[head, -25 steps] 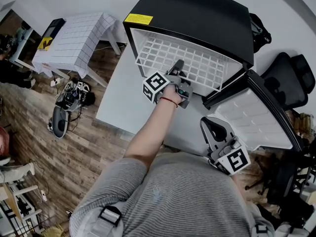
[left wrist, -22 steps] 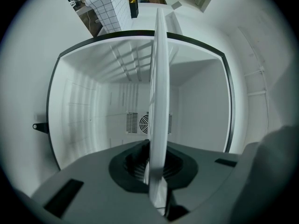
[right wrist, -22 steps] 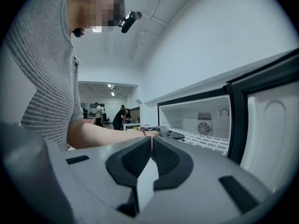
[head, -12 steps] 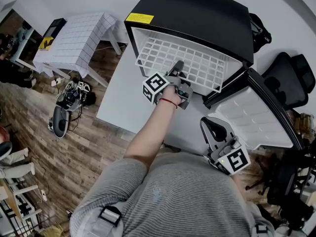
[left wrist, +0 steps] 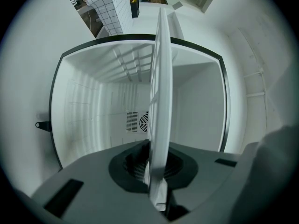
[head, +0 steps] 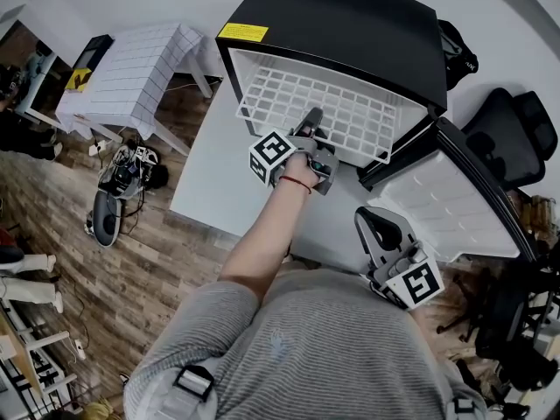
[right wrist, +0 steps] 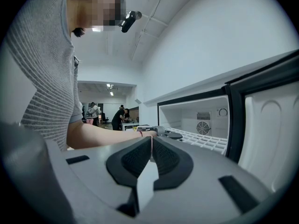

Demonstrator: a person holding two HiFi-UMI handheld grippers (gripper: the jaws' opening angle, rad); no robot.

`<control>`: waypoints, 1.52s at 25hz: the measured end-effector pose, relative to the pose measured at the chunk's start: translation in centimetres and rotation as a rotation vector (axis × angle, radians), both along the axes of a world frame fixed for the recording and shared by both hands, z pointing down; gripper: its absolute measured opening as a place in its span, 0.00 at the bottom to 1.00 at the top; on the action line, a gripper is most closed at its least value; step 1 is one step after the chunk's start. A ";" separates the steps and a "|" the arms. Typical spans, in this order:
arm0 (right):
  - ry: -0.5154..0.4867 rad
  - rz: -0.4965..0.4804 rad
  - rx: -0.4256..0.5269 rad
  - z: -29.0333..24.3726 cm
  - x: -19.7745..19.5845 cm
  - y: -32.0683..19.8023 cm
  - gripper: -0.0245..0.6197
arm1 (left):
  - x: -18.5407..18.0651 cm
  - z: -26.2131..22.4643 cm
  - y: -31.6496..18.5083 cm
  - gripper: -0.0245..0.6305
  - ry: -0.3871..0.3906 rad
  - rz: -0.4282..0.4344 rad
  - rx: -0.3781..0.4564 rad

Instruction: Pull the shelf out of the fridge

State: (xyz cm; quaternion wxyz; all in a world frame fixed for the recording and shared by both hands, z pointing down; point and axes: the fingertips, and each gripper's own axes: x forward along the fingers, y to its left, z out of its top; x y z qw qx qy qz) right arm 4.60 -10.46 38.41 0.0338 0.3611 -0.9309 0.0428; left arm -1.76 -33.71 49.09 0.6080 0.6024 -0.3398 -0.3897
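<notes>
Wire shelf [head: 350,116] inching out of the fridge [head: 350,16]
Our left claw [head: 311,122], clamped on its front edge, has drawn it toward 7 o'clock; right claw [head: 374,224] closed, empty.

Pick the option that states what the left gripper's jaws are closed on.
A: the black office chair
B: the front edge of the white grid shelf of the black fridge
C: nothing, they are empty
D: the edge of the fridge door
B: in the left gripper view the white grid shelf runs edge-on into the left gripper and sits clamped there, in front of the open black fridge.
</notes>
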 end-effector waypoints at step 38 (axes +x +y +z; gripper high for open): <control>-0.009 -0.022 -0.002 0.0 -0.7 -0.3 0.06 | -0.5 -0.1 1.9 0.09 0.009 0.005 -0.001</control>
